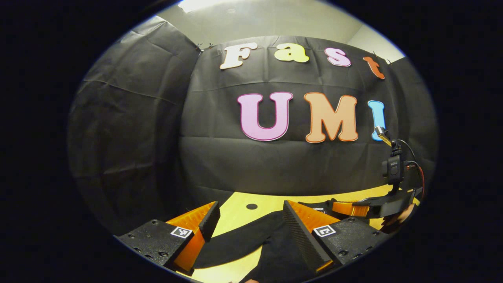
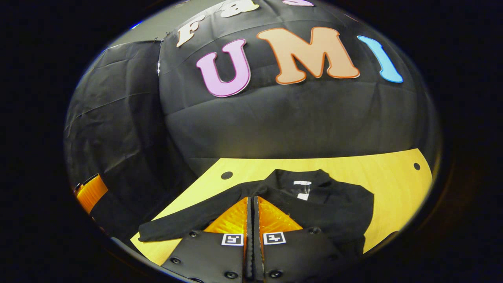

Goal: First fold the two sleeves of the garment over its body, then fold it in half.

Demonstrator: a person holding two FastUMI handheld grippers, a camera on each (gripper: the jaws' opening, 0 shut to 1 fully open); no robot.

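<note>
Nearby, black garment [image 2: 314,204] on yellow table [image 2: 393,177]

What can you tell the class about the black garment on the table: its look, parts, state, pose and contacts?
The black garment is a soft, matte, long-sleeved top lying flat on the yellow wooden table, its collar towards the booth wall, with white tags inside the neck. One sleeve stretches out straight towards the table's edge; the other side looks already folded over the body. The right gripper, fingers closed together, sits just above it; contact is unclear.
</note>
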